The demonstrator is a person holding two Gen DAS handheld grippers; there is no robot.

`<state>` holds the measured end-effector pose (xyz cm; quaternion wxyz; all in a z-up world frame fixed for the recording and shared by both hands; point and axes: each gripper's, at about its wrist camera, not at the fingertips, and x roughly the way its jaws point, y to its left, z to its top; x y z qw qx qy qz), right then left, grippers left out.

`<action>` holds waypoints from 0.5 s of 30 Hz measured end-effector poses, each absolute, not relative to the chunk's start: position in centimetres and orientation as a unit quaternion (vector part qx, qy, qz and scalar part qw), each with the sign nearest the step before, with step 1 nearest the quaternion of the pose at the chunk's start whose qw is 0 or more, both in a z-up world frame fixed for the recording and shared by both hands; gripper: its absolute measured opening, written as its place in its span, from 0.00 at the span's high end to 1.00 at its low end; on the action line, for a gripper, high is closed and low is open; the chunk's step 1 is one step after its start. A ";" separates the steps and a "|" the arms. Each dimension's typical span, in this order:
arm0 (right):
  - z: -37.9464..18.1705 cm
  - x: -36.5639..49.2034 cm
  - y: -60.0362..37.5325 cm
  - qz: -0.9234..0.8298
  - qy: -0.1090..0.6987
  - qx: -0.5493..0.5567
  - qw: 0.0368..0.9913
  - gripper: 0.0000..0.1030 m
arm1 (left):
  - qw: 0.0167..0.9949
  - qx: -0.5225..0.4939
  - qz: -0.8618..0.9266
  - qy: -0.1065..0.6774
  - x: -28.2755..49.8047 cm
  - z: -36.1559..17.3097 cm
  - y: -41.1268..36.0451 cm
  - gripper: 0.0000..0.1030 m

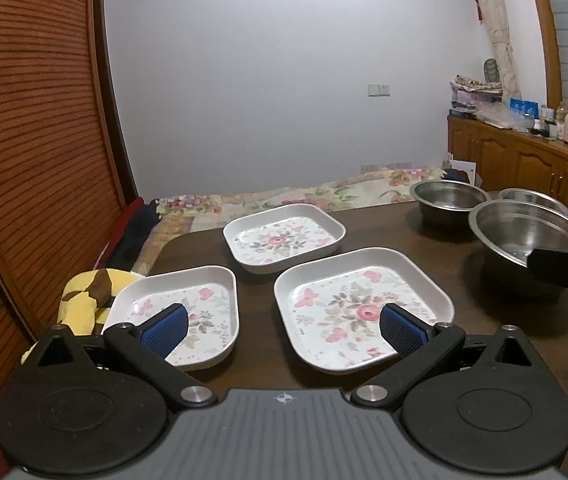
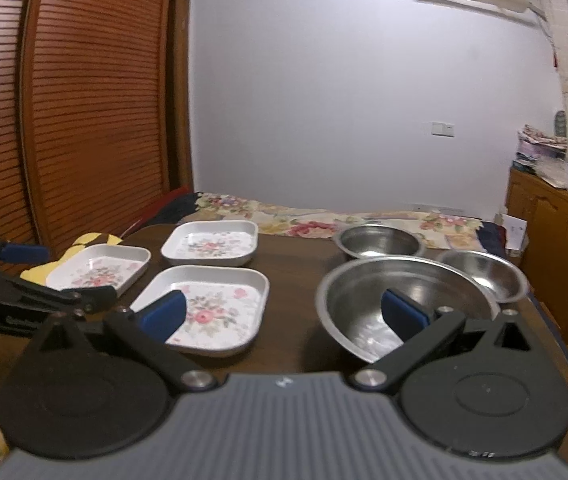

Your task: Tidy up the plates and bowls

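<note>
Three floral square plates are laid out on the left of the dark table, and three steel bowls are grouped on the right. The left gripper and the right gripper are both held spread wide above them, with nothing gripped

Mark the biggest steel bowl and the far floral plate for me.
biggest steel bowl (image 2: 364,300), right wrist view, on its bare inner wall.
far floral plate (image 1: 284,242), left wrist view, on the flower print at its centre.
</note>
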<state>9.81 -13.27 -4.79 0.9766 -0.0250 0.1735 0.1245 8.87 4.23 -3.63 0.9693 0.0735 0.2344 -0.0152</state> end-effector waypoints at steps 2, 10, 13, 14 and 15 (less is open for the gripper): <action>-4.7 10.4 -12.8 0.132 0.178 -0.027 0.975 0.00 | 0.968 0.074 -0.016 0.239 9.4 -3.7 4.5 0.00; -5.2 12.4 -11.1 0.159 0.203 -0.023 0.966 0.20 | 0.963 0.041 -0.051 0.262 11.4 -4.8 5.9 0.00; -6.0 13.3 -10.9 0.158 0.217 -0.018 0.963 0.32 | 0.960 0.024 -0.060 0.273 12.1 -5.3 6.4 0.07; -6.3 13.7 -11.0 0.156 0.225 -0.015 0.962 0.39 | 0.959 0.022 -0.061 0.274 12.2 -5.4 6.5 0.08; -6.5 14.1 -10.9 0.154 0.231 -0.013 0.961 0.41 | 0.959 0.017 -0.065 0.275 12.3 -5.6 6.6 0.09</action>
